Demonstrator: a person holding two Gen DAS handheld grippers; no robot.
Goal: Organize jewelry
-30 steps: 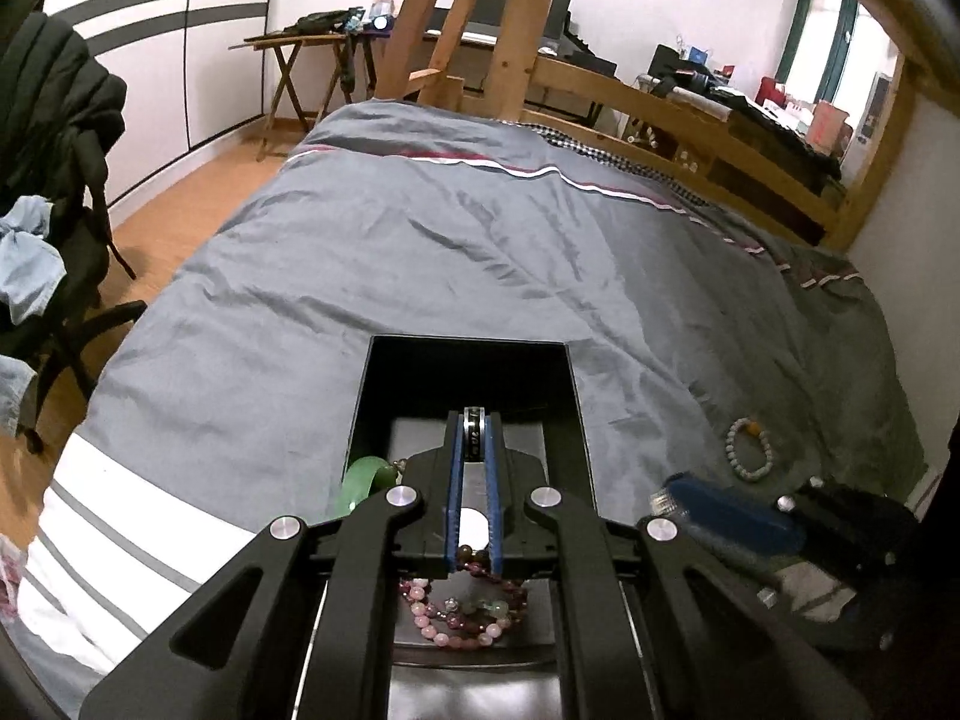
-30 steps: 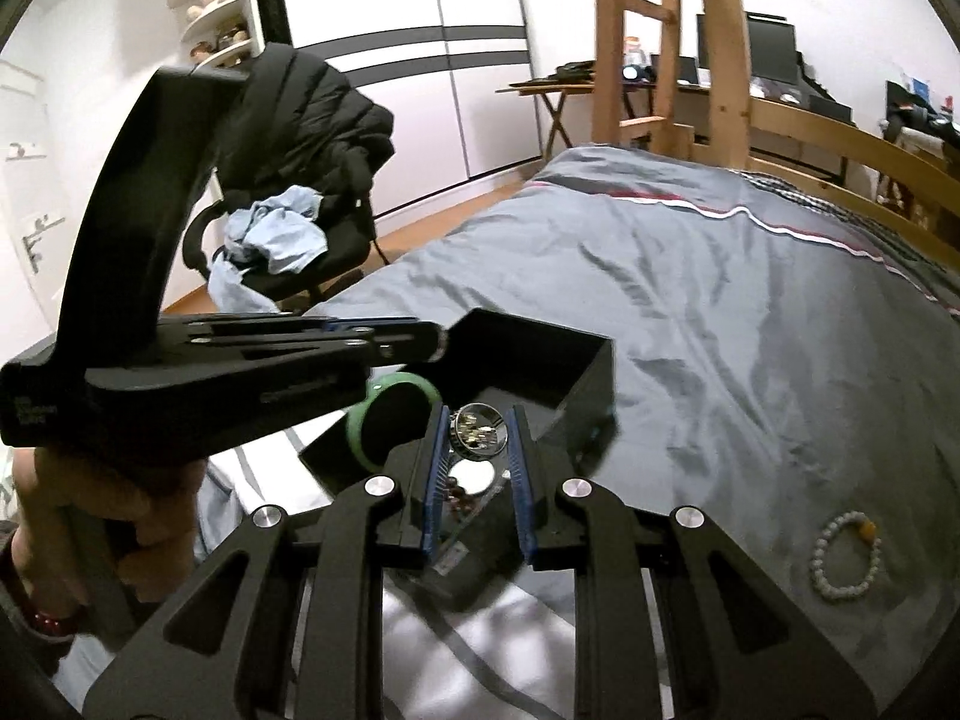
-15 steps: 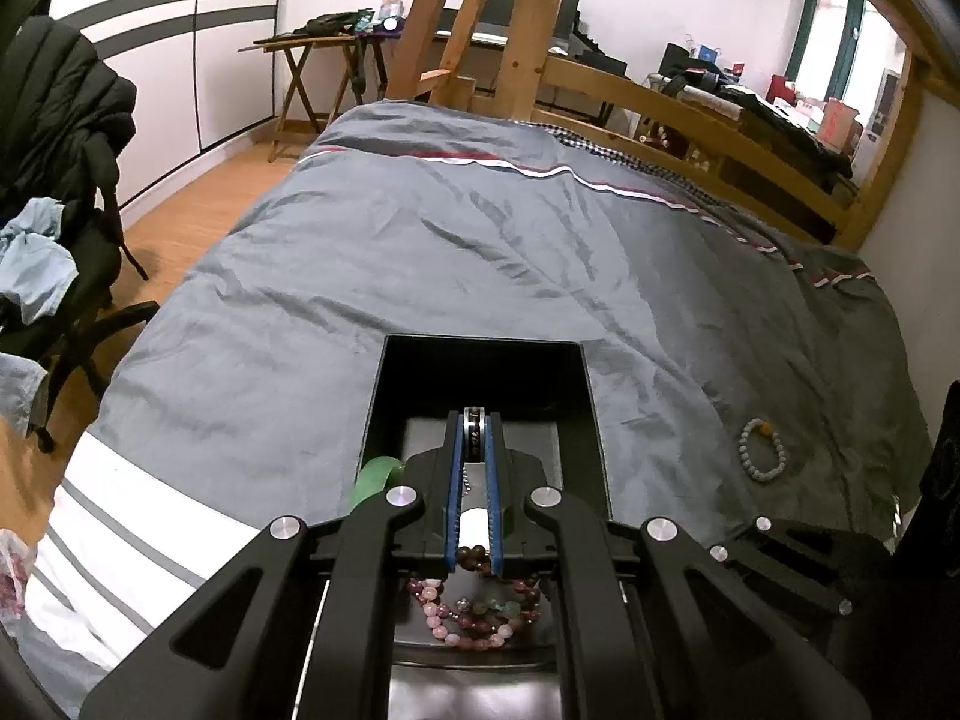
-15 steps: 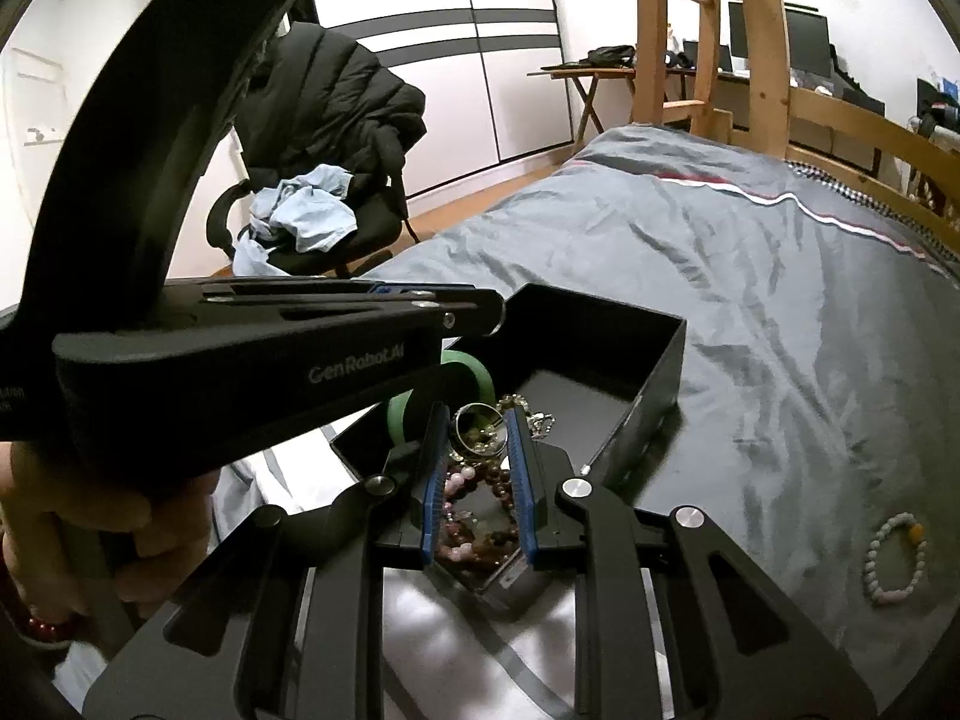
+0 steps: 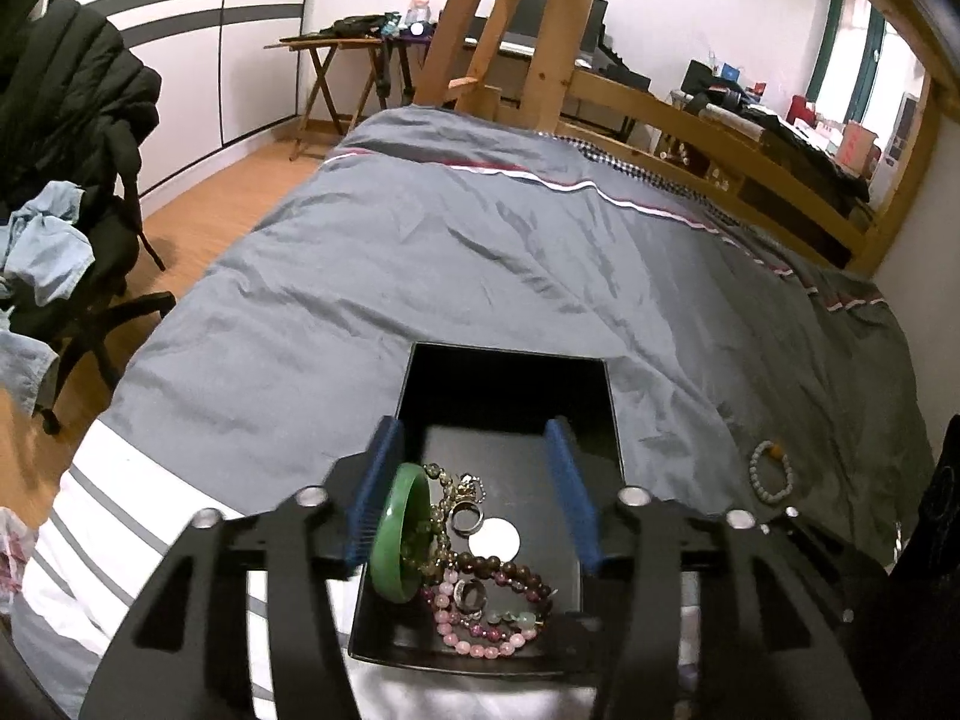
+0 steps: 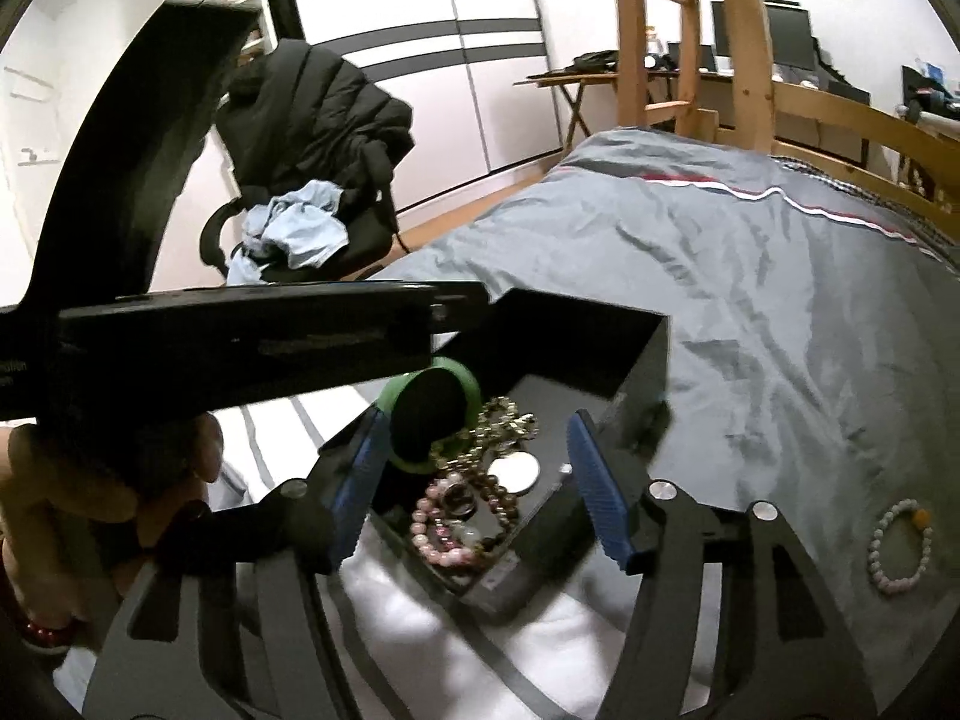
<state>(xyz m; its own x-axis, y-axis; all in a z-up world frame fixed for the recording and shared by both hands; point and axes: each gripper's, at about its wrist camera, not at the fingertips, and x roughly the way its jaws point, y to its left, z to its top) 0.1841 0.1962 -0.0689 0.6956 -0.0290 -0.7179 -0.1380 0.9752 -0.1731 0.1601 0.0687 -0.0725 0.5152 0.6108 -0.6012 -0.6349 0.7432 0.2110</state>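
Observation:
A black jewelry box [image 5: 612, 420] [image 6: 648, 360] sits on the grey bed. In it lie a green bangle [image 5: 396, 534] [image 6: 468, 384], pink and dark bead bracelets [image 5: 480, 624] [image 6: 444, 534], two metal rings [image 5: 467, 519], a gold chain [image 6: 510, 420] and a round silver disc [image 5: 493, 538] [image 6: 515, 469]. My left gripper [image 5: 474, 492] is open and empty over the box. My right gripper [image 6: 480, 480] is open and empty over the box too. A pale bead bracelet [image 5: 771, 471] [image 6: 897, 546] lies on the cover to the right.
The grey bed cover [image 5: 480, 252] stretches ahead to a wooden ladder [image 5: 522, 24] and bed rail [image 5: 750, 138]. A black chair [image 5: 66, 192] with a coat and blue cloth stands at the left on the wood floor. The left gripper's body [image 6: 240, 348] crosses the right wrist view.
Both grippers opened. The left one let go of a dark ring and the right one let go of a silver ring; both rings now lie in the box.

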